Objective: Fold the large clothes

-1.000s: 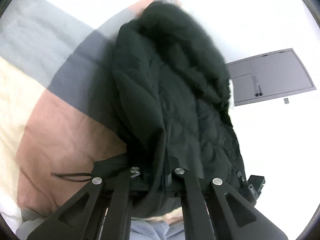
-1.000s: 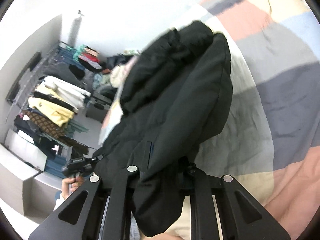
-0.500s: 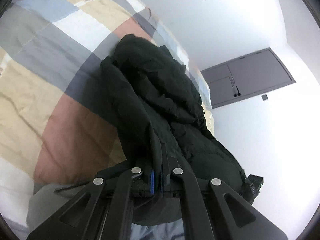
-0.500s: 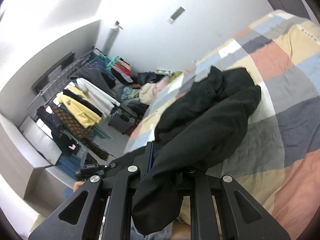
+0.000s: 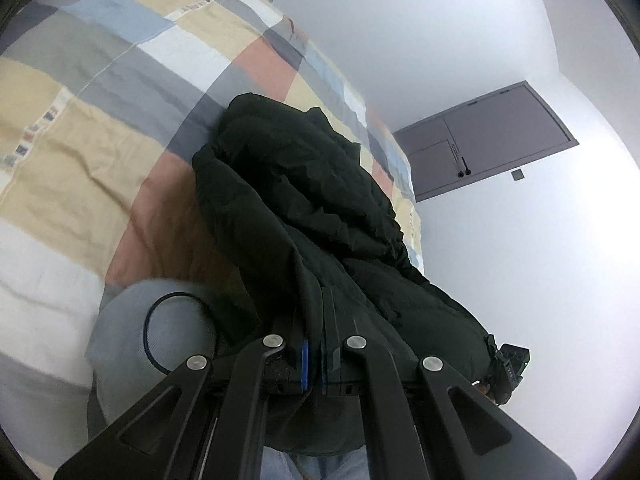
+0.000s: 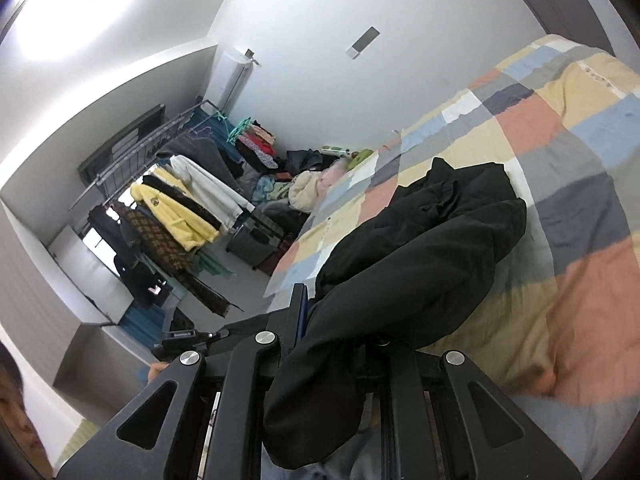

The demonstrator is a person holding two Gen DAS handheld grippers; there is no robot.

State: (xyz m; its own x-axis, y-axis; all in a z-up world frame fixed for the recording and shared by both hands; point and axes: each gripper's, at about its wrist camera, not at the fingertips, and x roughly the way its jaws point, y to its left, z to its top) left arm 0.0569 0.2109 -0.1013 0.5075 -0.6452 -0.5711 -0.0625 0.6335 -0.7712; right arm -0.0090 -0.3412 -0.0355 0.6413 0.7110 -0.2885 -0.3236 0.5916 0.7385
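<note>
Both grippers point(image 5: 315, 354) point(image 6: 334, 334) clamped — puffy blk jacket point(image 5: 304, 208), rumpled

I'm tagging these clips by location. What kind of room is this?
Most likely a bedroom at home: a bed with a patchwork checked cover, a rack of hanging clothes by the wall, and a grey door. Both grippers hold a black jacket.

Jacket point(image 5: 304, 200) heaped on bed point(image 5: 120, 128), near end pinched in left gripper point(image 5: 315, 364) and right gripper point(image 6: 332, 344). Door point(image 5: 480, 140) in wall beyond bed's far edge. Clothes rack point(image 6: 168, 200) on floor left of bed.
</note>
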